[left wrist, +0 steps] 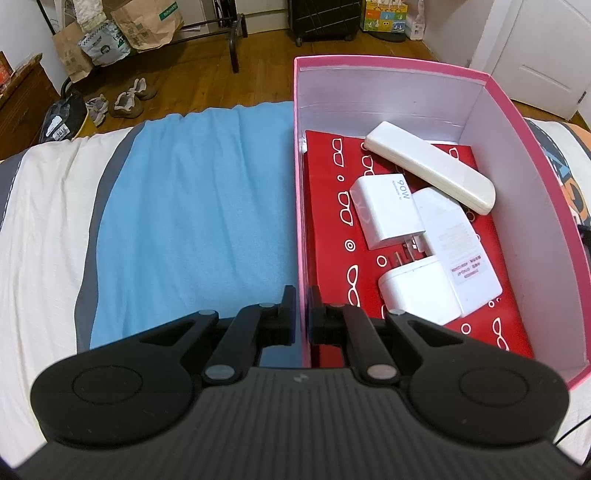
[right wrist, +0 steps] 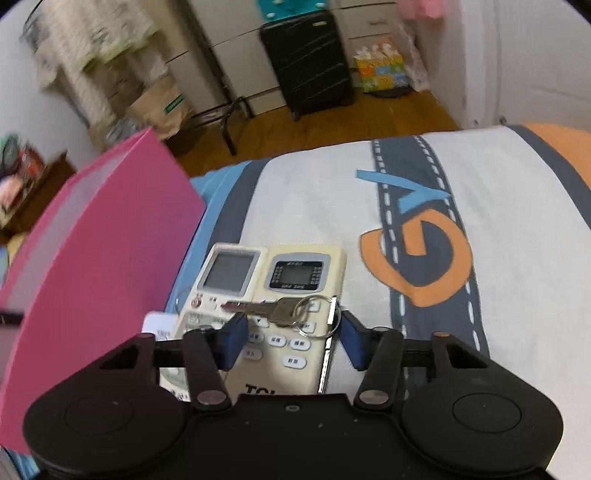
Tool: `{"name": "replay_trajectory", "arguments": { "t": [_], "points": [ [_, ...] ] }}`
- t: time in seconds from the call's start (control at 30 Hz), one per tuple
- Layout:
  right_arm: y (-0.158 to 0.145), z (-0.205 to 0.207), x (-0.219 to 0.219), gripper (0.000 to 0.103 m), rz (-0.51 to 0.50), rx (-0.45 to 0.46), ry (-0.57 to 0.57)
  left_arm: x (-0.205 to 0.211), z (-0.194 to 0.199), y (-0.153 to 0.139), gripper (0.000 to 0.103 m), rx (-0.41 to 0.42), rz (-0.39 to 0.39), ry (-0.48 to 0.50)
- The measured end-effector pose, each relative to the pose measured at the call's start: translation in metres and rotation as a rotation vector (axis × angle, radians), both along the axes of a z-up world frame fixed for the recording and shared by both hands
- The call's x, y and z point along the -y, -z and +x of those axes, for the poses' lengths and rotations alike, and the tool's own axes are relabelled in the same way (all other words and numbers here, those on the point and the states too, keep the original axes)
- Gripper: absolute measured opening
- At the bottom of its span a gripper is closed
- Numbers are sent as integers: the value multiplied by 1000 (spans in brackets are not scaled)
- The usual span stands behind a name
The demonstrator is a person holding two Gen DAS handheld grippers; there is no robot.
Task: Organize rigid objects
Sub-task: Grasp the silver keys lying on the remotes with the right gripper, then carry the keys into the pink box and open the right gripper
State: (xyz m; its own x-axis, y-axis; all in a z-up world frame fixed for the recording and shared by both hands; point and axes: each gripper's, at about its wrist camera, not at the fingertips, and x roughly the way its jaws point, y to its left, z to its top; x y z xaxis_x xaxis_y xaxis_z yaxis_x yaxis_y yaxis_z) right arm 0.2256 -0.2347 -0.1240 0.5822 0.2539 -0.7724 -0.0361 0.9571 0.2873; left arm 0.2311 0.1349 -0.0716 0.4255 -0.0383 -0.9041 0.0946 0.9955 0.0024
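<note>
The left gripper pinched the pink box wall; beside the box, the right gripper stood spread over a key on two remotes.

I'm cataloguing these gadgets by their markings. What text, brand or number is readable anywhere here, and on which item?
"90W": on the white charger in the pink box.
"TC", cut off by the gripper: on the cream remote.
Red print on the larger adapter's label: too small to read.
Button legends on both remotes, including the white remote: too blurred.
Green print on the paper bag: unreadable.
</note>
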Motion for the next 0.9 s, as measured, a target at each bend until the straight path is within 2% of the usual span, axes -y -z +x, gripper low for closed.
{"name": "replay_trajectory", "arguments": {
  "t": [0.07,0.1,0.17,0.33,0.57,0.73,0.83,0.9],
  "points": [
    [-5,-1,3,31,-8,21,22,1,0,0,5,1,4,2],
    [-9,-2,5,17,-17,32,34,1,0,0,5,1,3,1],
    [-15,-2,8,10,-3,36,45,1,0,0,5,1,2,1],
    [-27,-8,5,8,-21,39,75,0,0,0,5,0,-3,-2],
    [-64,-33,-13,8,-11,113,13,-1,0,0,5,-2,-11,-8],
    [-98,-54,-28,8,79,196,-77,-2,0,0,5,-9,-10,-5],
    [-120,-68,-45,8,188,249,-164,-4,2,0,5,-13,-21,-9],
    [-128,-75,-61,8,205,266,-222,-5,2,1,5,-10,-27,-9]
  ]
}}
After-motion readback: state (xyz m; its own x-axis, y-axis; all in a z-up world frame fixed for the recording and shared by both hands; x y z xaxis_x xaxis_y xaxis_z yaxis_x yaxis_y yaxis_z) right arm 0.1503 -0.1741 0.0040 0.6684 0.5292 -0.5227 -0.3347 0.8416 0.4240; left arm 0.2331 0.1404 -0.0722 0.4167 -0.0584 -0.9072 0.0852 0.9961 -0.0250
